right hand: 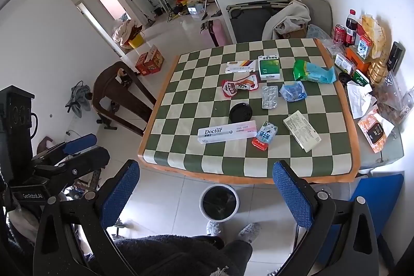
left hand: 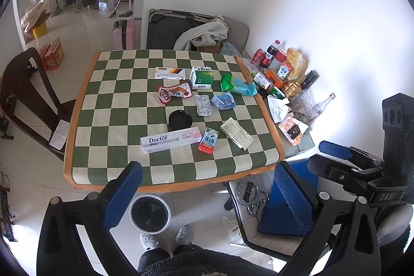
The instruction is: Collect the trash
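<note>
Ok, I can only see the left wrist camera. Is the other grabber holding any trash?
Observer: No. In the right wrist view, the right gripper is wide open, with nothing between its blue pads.
Operator: Is there anything on the floor past the brown chair? My picture cuts off there.
Observer: Yes. A crumpled grey cloth lies on the floor tiles, just left of the dark wooden chair.
</note>
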Tool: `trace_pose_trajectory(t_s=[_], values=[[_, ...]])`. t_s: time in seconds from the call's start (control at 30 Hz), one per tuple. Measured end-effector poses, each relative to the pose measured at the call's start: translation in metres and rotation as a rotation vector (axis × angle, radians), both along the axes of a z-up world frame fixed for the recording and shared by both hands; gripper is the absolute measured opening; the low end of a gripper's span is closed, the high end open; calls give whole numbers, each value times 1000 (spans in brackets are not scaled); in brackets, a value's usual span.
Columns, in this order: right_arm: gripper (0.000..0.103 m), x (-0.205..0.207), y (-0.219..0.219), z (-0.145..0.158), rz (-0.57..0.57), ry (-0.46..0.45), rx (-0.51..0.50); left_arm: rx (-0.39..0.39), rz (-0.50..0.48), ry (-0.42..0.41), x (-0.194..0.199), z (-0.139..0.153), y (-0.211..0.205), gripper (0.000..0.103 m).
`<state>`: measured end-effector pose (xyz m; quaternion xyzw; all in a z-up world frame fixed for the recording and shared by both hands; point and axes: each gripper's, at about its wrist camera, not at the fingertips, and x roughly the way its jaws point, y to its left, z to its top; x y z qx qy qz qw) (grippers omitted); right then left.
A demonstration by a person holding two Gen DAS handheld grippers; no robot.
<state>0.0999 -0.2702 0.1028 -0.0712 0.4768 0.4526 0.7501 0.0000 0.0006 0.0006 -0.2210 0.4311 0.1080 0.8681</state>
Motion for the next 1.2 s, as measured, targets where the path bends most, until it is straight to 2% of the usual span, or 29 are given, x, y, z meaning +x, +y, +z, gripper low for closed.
trace_pose_trajectory(t_s=[1.2], values=[[103,0,3,-1,5,4,8,1,-5,-5,-1,0,0,103]])
